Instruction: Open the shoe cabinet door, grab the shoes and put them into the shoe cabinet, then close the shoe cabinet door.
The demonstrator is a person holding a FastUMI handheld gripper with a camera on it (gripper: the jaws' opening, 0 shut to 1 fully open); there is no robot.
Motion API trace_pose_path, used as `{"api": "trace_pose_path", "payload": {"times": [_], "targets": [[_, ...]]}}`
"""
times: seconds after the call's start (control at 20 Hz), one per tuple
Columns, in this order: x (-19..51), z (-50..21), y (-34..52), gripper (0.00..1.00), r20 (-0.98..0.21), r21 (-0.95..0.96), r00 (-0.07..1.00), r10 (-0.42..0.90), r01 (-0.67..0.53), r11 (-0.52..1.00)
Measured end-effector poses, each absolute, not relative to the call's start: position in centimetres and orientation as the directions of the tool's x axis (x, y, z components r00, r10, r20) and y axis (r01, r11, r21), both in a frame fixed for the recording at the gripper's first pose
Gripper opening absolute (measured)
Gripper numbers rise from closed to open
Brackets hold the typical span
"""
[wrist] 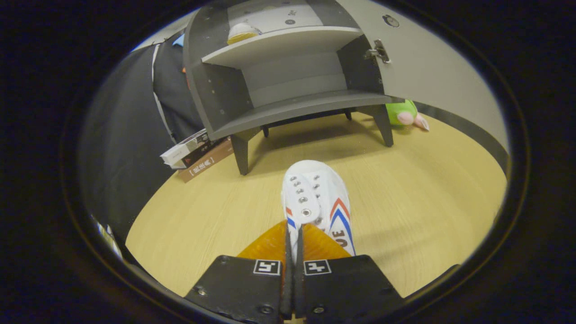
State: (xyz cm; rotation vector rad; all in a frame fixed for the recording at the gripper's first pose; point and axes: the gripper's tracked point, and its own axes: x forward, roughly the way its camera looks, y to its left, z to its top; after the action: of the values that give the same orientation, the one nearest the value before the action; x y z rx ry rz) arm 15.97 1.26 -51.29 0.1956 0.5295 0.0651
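pinching the white shoe (320, 198) by its lace-side upper with gripper (292, 252) fingers pressed nearly together, toe aimed at 12 o'clock toward open shoe cabinet (288, 110); probably light, soft canvas, best held there.

Even overhead light, dim at rim; cabinet (288, 76) shadows the floor (405, 198); strong fisheye bending, focus sharp.

1. White canvas lace-up shoe with red and blue stripes (317, 198): pinched by its side wall between the closed fingers (292, 252), toe pointing away toward the cabinet, held above the wooden surface (405, 202).
2. Grey wooden shoe cabinet on short dark legs (288, 85): stands beyond the shoe, its pale door (432, 67) swung wide open; lower shelf is bare, and a second white shoe with a yellow sole (242, 32) sits on the upper shelf.
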Motion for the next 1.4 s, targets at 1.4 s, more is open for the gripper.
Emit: {"api": "trace_pose_path", "payload": {"times": [1.4], "targets": [[6.1,-15.2,0.3,0.05,-0.069,-0.056,0.986,0.152,-0.155,0.986]]}}
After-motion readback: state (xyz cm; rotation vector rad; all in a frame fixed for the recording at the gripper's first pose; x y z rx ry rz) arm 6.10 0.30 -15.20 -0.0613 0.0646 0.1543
